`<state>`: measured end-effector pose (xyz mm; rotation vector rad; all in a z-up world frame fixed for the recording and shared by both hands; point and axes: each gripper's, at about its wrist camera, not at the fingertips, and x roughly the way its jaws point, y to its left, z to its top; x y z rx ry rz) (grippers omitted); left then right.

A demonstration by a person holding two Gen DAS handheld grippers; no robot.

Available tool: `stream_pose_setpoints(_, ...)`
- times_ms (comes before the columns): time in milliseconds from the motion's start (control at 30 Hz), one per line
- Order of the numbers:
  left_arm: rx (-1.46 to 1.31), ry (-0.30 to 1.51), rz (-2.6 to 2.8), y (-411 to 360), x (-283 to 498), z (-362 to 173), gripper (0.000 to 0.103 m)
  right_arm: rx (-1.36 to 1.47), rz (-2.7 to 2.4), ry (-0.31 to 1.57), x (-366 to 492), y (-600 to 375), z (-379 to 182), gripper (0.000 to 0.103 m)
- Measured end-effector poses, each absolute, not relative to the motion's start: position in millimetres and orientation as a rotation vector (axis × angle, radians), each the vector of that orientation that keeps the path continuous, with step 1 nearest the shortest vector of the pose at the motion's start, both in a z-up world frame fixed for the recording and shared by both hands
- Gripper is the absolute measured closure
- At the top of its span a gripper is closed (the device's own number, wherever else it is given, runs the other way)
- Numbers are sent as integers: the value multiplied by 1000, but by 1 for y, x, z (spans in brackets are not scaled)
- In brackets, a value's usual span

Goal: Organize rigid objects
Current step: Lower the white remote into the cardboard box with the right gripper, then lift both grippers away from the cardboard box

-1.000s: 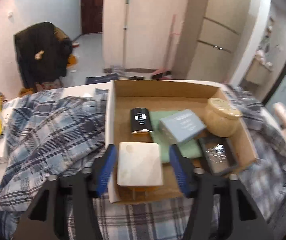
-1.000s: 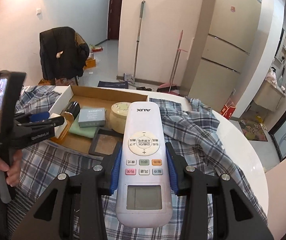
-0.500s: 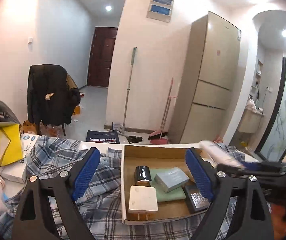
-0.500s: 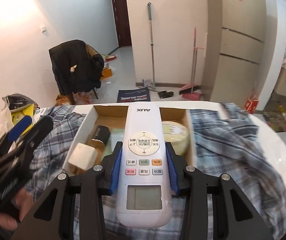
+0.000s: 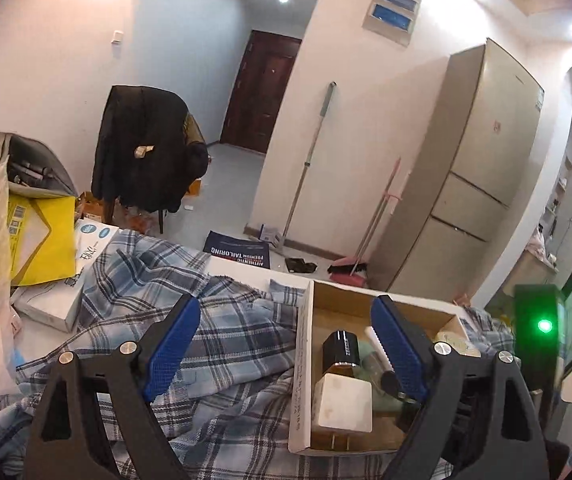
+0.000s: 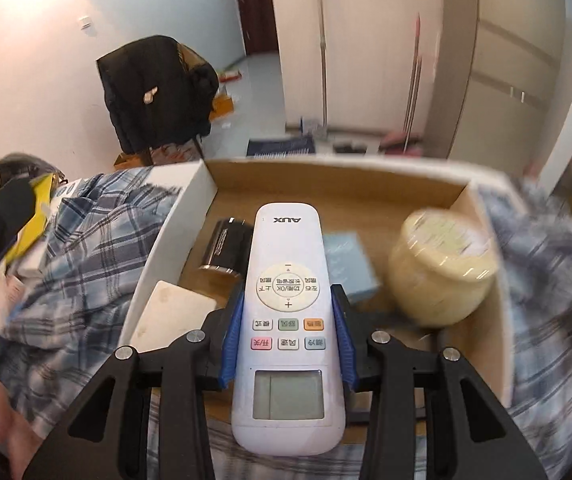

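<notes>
Right claw (image 6: 288,346): we grip the white AUX remote (image 6: 288,320) at mid-body, lower centre of frame, above the cardboard box (image 6: 366,188)
Left claw (image 5: 286,352): jaws wide apart, nothing between them
Risk: we think the remote could land on the black bottle (image 6: 225,246) or blue-grey box (image 6: 348,266) crowding beneath, or tip the pale jar (image 6: 442,272)
Axis: lengthwise up the frame, logo end farthest
</notes>
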<state>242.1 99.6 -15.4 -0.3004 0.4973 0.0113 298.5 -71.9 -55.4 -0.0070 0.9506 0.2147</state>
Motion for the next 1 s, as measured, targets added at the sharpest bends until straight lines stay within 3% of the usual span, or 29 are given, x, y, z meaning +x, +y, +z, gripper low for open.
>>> stream_pose_setpoints(133,-238,494,1,90,241,-17,14,-89,217,913,296,-61,-57,60)
stream_pose_setpoints(167,-236,491,-2,89,240,-17,14,-89,225,903,296,-62,-55,56)
stream_pose_setpoints(233,-243,489,-1,89,240,-16,14,-88,220,874,293,-68,-48,37)
stream_pose_setpoints(400,-220,461,-13,86,235,-7,14,-103,207,814,274,-94,-20,37)
stream_pose_setpoints(700,-58,217,111,50,174,44,14,-125,132,666,212,-134,30,37)
stream_pose_setpoints(1000,-172,216,-92,46,91,91,13,-64,227,601,126,-160,64,37)
